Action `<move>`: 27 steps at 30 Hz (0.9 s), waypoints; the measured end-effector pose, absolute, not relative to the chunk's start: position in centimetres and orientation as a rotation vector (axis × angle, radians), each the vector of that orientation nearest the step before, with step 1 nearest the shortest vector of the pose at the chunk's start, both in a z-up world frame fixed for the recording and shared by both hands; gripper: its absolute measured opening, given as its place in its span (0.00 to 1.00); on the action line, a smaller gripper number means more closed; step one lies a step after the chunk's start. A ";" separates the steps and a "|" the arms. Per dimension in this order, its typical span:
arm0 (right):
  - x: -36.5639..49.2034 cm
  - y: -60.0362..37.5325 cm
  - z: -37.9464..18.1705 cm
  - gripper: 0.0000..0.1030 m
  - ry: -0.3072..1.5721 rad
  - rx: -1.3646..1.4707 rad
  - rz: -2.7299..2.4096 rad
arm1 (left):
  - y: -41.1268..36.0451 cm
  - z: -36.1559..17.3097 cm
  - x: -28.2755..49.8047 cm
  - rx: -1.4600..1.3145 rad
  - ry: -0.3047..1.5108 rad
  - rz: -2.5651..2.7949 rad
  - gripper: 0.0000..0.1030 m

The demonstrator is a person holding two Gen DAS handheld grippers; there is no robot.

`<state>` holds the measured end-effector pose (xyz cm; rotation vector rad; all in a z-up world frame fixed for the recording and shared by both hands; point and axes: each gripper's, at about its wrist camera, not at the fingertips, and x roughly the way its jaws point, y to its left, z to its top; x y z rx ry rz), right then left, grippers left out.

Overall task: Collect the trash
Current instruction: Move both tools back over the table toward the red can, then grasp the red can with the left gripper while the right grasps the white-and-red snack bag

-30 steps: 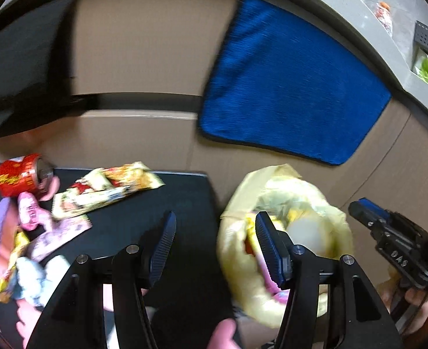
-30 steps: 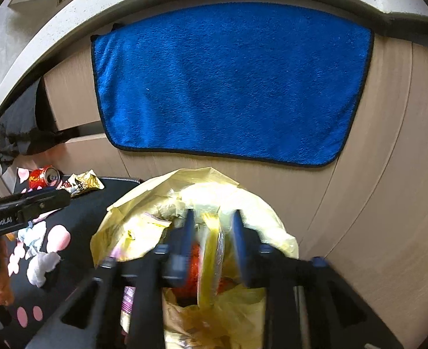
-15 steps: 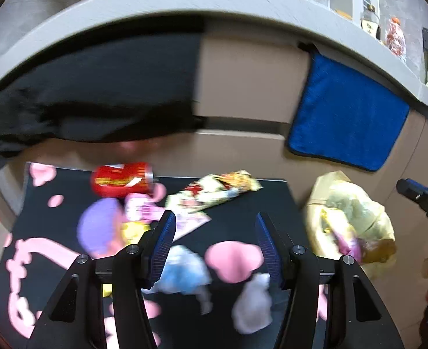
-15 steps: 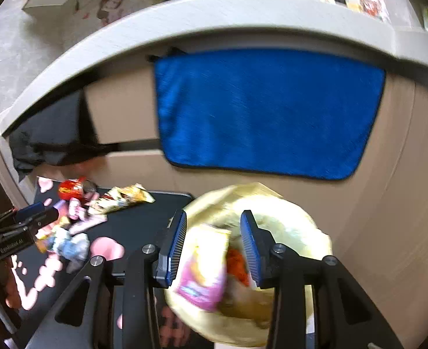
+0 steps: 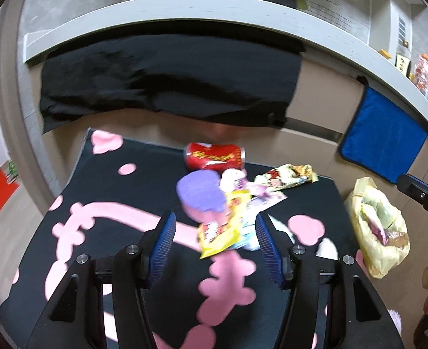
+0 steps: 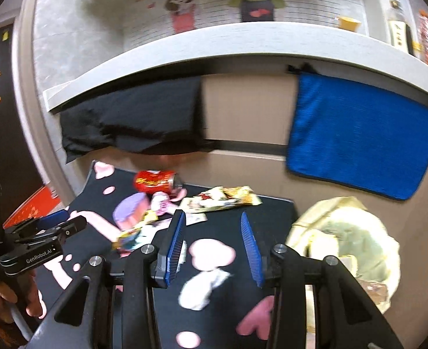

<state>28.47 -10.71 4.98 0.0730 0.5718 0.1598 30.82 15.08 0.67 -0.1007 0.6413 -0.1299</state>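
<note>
Trash lies on a black mat with pink shapes [image 5: 103, 180]: a red can [image 5: 214, 156] on its side at the back, a purple cup [image 5: 199, 195], a yellow wrapper [image 5: 219, 232], a long snack packet [image 5: 286, 176] and white tissue [image 6: 202, 288]. A yellow trash bag [image 5: 379, 229] holding wrappers stands off the mat's right edge; it also shows in the right wrist view [image 6: 350, 247]. My left gripper [image 5: 215, 247] is open just before the yellow wrapper. My right gripper [image 6: 212, 247] is open and empty above the mat, left of the bag.
A black cloth [image 5: 167, 78] and a blue towel [image 6: 359, 136] hang from a grey counter edge [image 6: 214, 46] over wooden cabinet fronts behind the mat. Bottles stand on the counter at the far right [image 5: 420, 69].
My right gripper let a wrapper go into the bag, opened and swung left over the mat. My left gripper swung left from the bag to the trash pile.
</note>
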 end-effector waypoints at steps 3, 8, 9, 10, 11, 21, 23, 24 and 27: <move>28.5 -8.5 4.7 0.37 0.578 0.061 0.182 | 16.5 0.2 30.2 -0.111 0.648 -0.118 0.56; 28.7 -6.4 3.6 0.37 0.608 0.051 0.194 | 18.2 -1.0 29.8 -0.144 0.681 -0.132 0.56; 28.8 -6.4 3.3 0.37 0.614 0.053 0.192 | 18.3 -1.3 29.8 -0.153 0.689 -0.142 0.56; 28.9 -6.4 2.8 0.37 0.624 0.057 0.191 | 18.4 -1.7 29.9 -0.166 0.701 -0.157 0.56; 29.0 -6.5 2.5 0.37 0.632 0.060 0.189 | 18.5 -1.9 30.1 -0.174 0.709 -0.169 0.56; 29.7 -9.8 -1.1 0.37 0.702 0.088 0.151 | 17.7 -4.3 34.4 -0.299 0.788 -0.247 0.56; 29.9 -10.6 -1.6 0.37 0.707 0.089 0.147 | 18.0 -4.4 36.2 -0.347 0.792 -0.232 0.56; 30.0 -10.8 -1.8 0.37 0.708 0.090 0.148 | 18.2 -4.3 37.3 -0.371 0.789 -0.220 0.56; 30.8 -11.5 -2.4 0.37 0.719 0.095 0.153 | 18.9 -4.3 40.7 -0.431 0.785 -0.176 0.56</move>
